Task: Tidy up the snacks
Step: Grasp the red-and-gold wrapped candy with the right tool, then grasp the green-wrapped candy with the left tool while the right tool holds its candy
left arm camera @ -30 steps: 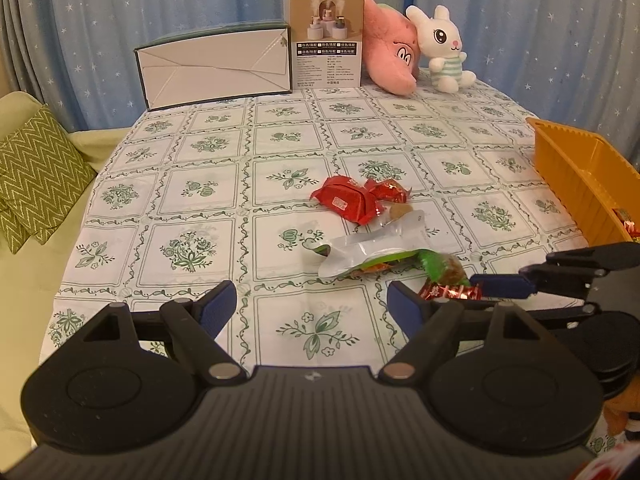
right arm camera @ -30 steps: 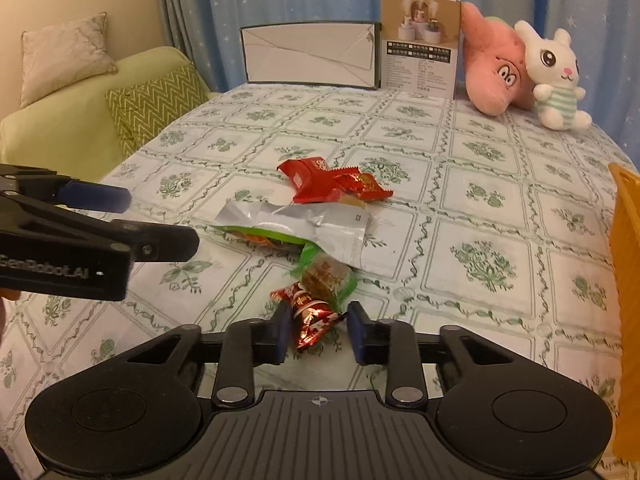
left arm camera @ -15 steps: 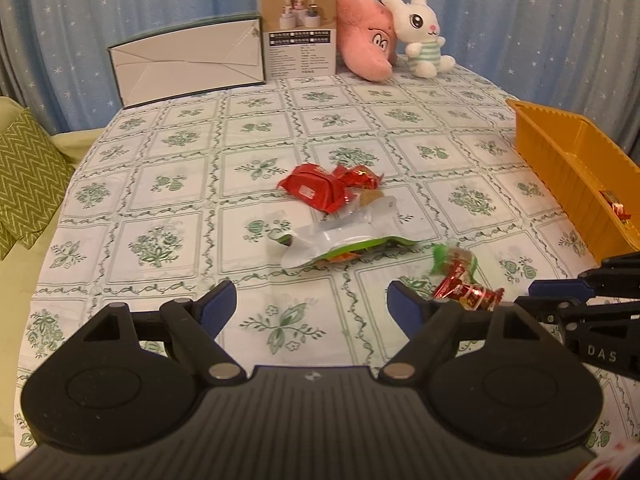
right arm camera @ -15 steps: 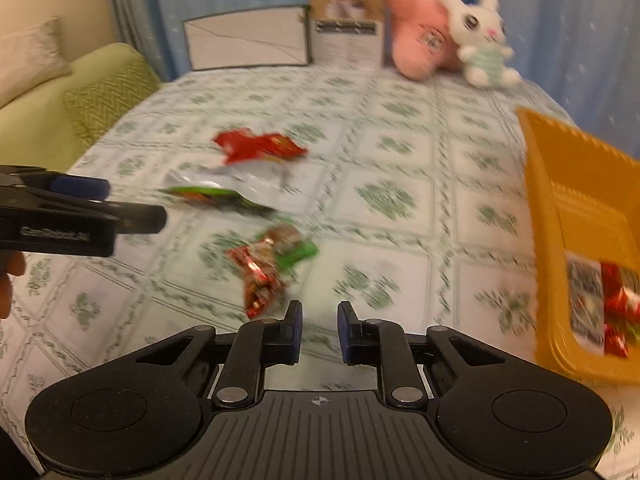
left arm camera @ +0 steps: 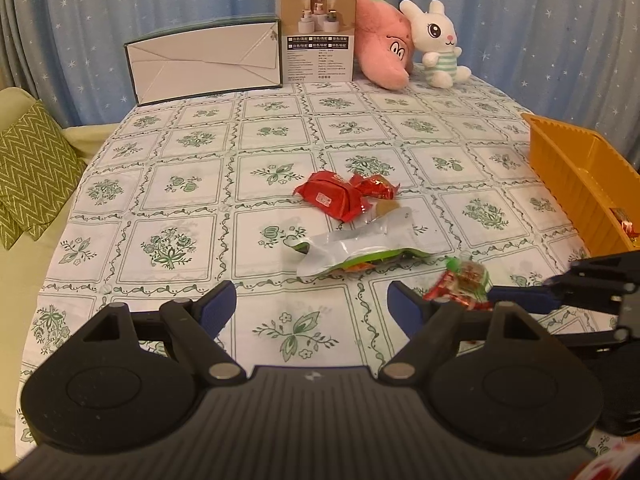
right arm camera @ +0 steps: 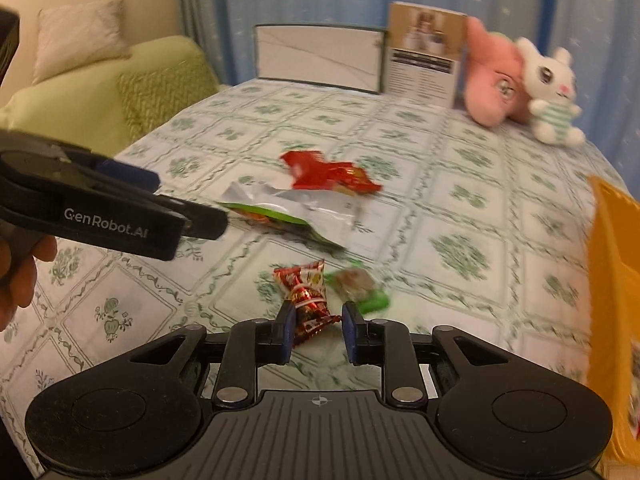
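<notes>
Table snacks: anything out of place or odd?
Several snacks lie loose mid-table instead of in the orange bin: a red pack, a silver-green pouch lying askew, and small candies at the right gripper, whose jaws are opening. Nothing looks spilled or torn.

Left claw (left arm camera: 310, 306) with jaws wide apart above the tabletop (left arm camera: 192, 184), nothing between them. Beyond it, a silver-green pouch (left arm camera: 360, 250); behind the pouch, touching it, a red packet (left arm camera: 332, 198) and a red candy (left arm camera: 376, 186). Right of the pouch, a blurred red-green candy (left arm camera: 464, 284) at the tip of the right claw (left arm camera: 520, 298), its grip unclear. Further right, an orange bin (left arm camera: 576, 176). Far behind the pouch: white box (left arm camera: 204, 66), carton (left arm camera: 316, 36), pink plush (left arm camera: 384, 44), rabbit (left arm camera: 436, 44).
</notes>
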`<state>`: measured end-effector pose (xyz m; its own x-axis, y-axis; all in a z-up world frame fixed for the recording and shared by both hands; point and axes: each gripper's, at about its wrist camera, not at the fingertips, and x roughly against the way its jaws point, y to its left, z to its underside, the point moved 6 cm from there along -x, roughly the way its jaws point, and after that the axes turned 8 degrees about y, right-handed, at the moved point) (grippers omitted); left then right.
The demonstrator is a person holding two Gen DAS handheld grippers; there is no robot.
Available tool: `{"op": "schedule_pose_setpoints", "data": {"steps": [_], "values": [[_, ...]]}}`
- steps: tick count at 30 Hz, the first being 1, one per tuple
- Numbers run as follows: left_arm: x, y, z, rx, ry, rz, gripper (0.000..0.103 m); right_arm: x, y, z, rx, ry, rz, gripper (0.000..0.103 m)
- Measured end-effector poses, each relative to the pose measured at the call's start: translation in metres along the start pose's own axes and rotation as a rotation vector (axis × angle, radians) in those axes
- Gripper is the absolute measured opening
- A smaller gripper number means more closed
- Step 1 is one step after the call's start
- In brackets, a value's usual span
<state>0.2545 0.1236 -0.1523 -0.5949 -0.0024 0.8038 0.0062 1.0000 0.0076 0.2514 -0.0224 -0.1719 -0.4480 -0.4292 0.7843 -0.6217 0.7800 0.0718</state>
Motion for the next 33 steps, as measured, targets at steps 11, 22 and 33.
{"op": "schedule_pose_setpoints", "data": {"steps": [11, 22, 33], "values": [[0.003, 0.017, 0.000, 0.057, -0.011, -0.028, 0.082, -0.009, 0.012, -0.013, 0.025, -0.033, -0.011, 0.042], [0.002, 0.019, 0.000, 0.069, -0.006, -0.024, 0.083, -0.021, 0.011, -0.016, 0.003, -0.013, -0.030, 0.022], [-0.005, -0.036, -0.005, -0.037, 0.002, 0.109, 0.081, 0.040, -0.055, -0.004, -0.202, -0.097, 0.114, 0.021]]}}
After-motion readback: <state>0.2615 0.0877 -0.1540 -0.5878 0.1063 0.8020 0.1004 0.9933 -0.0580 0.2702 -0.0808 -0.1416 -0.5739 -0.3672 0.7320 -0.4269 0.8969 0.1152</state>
